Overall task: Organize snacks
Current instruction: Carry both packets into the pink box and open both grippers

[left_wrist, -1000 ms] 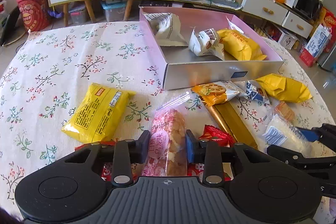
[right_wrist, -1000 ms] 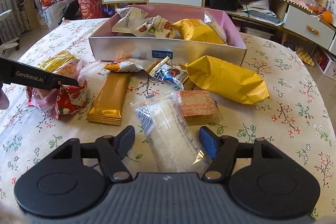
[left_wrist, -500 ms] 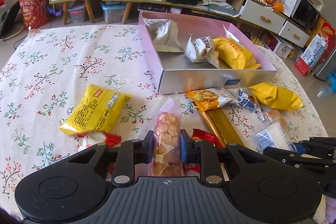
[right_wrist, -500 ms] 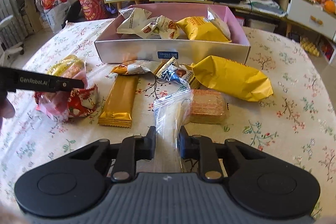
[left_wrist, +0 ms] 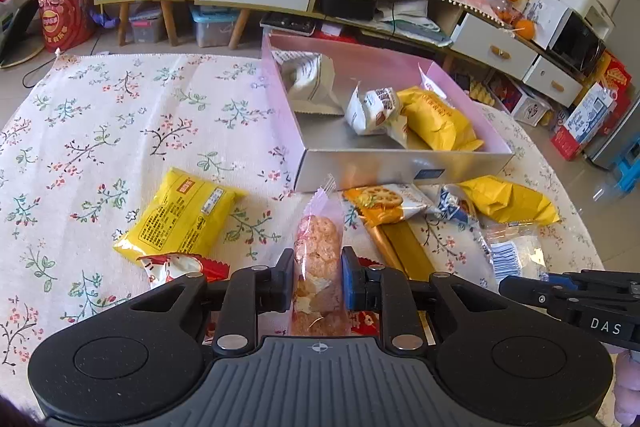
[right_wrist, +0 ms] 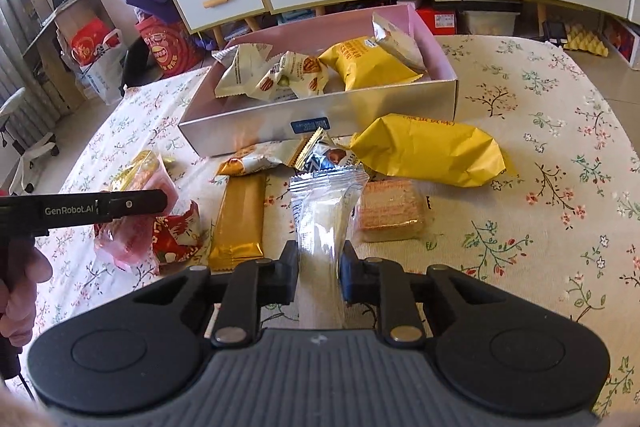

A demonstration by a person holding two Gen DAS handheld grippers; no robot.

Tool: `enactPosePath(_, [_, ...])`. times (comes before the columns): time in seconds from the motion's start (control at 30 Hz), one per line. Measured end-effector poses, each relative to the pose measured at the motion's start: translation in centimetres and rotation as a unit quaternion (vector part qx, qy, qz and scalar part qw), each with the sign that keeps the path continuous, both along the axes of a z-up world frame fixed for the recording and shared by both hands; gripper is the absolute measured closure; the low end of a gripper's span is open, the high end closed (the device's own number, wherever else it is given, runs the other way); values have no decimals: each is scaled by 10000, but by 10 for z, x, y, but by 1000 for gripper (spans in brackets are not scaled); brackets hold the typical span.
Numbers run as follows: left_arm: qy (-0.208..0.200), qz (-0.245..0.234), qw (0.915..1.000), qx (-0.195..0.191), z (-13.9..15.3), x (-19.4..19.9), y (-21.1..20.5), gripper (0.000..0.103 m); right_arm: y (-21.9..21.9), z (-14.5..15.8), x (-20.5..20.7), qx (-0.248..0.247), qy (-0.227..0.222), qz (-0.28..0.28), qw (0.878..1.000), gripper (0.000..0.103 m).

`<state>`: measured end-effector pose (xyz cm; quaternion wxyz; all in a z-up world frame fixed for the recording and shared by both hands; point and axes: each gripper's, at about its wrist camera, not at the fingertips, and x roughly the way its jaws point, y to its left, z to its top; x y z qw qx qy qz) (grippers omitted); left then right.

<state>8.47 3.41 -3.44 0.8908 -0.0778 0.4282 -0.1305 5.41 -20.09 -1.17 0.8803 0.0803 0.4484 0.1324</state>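
Pink-tinted cracker bag [left_wrist: 318, 259] clamped between the jaws of the left gripper [left_wrist: 316, 285], its tail rising toward the pink-and-silver box [left_wrist: 400, 167]. Right gripper [right_wrist: 319, 277] pinches a clear rice-cracker packet [right_wrist: 326, 219] — both bags are held just short of the box's near wall. Loose snacks lie on the floral tablecloth [left_wrist: 120, 131]: a yellow noodle pack [left_wrist: 180, 215], a gold bar [right_wrist: 240, 223], a crumpled yellow bag [right_wrist: 432, 151].

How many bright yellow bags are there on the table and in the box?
3 bags: one in the box, one on the cloth left of it, one at its front right corner. More may be hidden.
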Motion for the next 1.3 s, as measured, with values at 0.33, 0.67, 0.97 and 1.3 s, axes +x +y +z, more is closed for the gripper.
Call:
enactPosePath(0.33, [-155,19,9998,-140,15,-1,2,82,2,17,1,218,-209,-36,9995,85])
enactPosePath(0.67, [-407,238,9981,-395,36,4,6,82,3,46,16,551,-552,-229,9967,85])
enactPosePath(0.97, [-503,402,9963,-564,47,31,-6,82,2,58,45,800,-723,-569,9925,85])
enactPosePath(1.3, [-389,492,9968,-489,32,92,-30,82,1,47,109,609,-789,-685,9927,85])
